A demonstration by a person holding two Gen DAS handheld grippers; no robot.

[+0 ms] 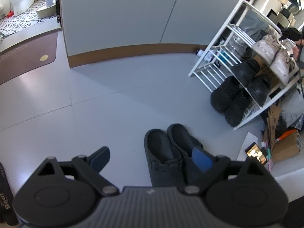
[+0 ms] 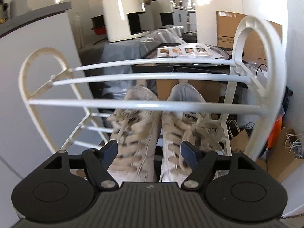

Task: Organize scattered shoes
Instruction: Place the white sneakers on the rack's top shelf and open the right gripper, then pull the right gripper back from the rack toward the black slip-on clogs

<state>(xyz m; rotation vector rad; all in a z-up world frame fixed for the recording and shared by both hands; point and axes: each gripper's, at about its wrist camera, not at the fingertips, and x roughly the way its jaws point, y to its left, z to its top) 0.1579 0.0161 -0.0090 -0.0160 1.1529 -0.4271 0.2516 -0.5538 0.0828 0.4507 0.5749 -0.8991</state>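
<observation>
Shoes: two pale laced sneakers [image 2: 161, 133] sit side by side on the white tube rack [image 2: 148, 105], whose bar crosses them at mid frame. The right gripper [image 2: 150, 152] is spread, empty. Lower centre, dark clogs [image 1: 171, 152] lie on smooth grey floor [image 1: 114, 104] before the spread left gripper [image 1: 151, 158].

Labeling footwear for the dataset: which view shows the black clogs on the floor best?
Left wrist view. The black clogs lie side by side on the grey floor, just ahead of the open left gripper. Right wrist view shows none of them, only white sneakers on the shoe rack.
</observation>
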